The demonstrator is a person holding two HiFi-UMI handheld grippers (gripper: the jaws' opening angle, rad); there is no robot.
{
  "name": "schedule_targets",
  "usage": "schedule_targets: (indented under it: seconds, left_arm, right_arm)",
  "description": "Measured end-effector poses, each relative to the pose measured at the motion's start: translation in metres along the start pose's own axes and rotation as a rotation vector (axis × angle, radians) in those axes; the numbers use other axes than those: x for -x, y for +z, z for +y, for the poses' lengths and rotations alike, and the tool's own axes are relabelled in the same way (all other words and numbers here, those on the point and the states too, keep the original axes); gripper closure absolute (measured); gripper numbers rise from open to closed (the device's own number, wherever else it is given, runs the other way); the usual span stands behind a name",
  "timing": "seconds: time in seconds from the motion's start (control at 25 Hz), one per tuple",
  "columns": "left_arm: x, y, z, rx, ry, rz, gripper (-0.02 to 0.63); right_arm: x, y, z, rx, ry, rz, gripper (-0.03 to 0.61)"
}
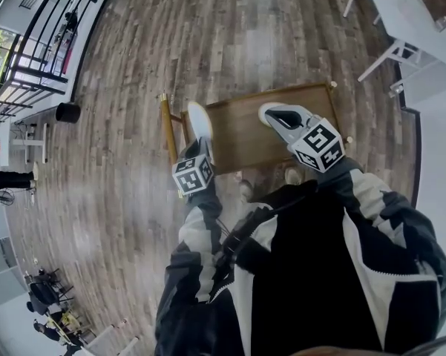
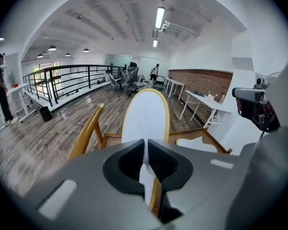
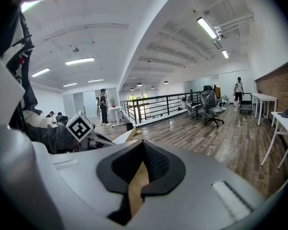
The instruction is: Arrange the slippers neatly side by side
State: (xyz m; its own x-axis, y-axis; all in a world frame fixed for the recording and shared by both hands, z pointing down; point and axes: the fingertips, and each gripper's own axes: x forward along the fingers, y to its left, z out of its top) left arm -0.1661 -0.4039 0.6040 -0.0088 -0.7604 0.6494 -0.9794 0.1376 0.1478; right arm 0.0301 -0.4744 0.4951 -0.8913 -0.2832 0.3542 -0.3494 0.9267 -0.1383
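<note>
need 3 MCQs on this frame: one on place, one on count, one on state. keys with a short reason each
1. In the head view, what lies beneath the two grippers?
A) a white desk
B) a wooden table
C) an office chair

2. How many slippers are gripped?
A) none
B) one
C) two

3. The left gripper's jaws are:
A) wide open and empty
B) shut on a slipper
C) shut on nothing

Key
1 B: the left gripper and right gripper both sit over the wooden table.
2 C: the white slipper is in the left gripper and a second slipper is in the right.
3 B: the left gripper view shows the jaws pinching the white slipper, which stands upright beyond them.
</note>
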Motion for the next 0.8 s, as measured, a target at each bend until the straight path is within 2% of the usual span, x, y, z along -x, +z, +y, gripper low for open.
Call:
schedule_targets:
  seconds: [0.16, 0.4, 0.8]
  left_arm:
    - [-0.002, -0.009, 0.009, 0.025, 0.026, 0.005, 0.581]
    - [-0.014, -0.031, 0.025, 0.029, 0.064, 0.057, 0.581]
    - [-0.038, -0.051, 0.046, 0.064, 0.087, 0.108, 0.580]
  right_arm:
    - [-0.001, -0.002, -0.002, -0.004, -0.002, 0.004, 0.574]
    - [0.000, -0.003, -0.005, -0.003, -0.014, 0.007, 0.574]
    - [0.008, -0.006, -0.017, -0.004, -0.067, 0.017, 0.574]
